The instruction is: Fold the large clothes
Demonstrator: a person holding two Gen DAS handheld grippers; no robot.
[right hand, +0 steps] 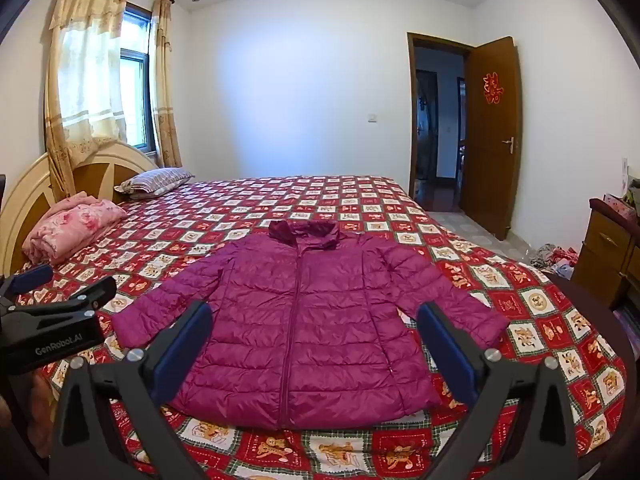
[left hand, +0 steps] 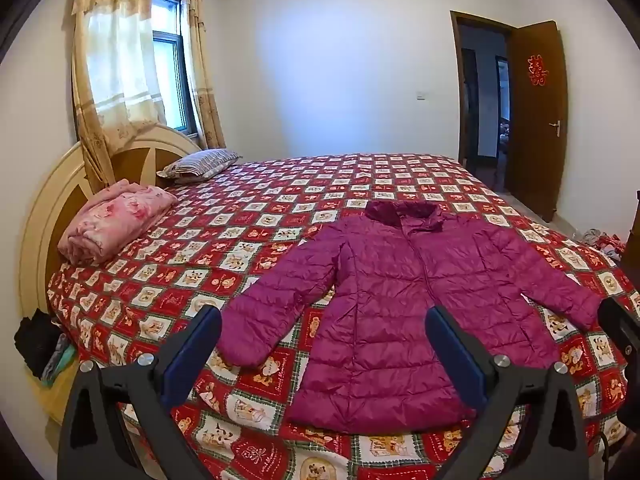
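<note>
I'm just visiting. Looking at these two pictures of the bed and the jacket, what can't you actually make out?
- Jacket back: lies face up in both views, underside against the bedspread.
- Jacket hem corners: the right gripper's fingers cover them in the right view.
- Right sleeve cuff: in the left view, partly behind the right gripper at the edge.
- Door decoration: too small to read.
- Floor clutter: blurred by distortion.

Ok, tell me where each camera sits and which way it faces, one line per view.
Left wrist: on the left gripper at the bed's near edge, facing across the bed to the far wall; its own open fingers frame the jacket's left sleeve, and the right gripper's tip shows at right.
Right wrist: on the right gripper, same heading, centred on the jacket; own open fingers and the left gripper at left show.
Shared: jacket, bed, pink blanket, pillow, window, door.
</note>
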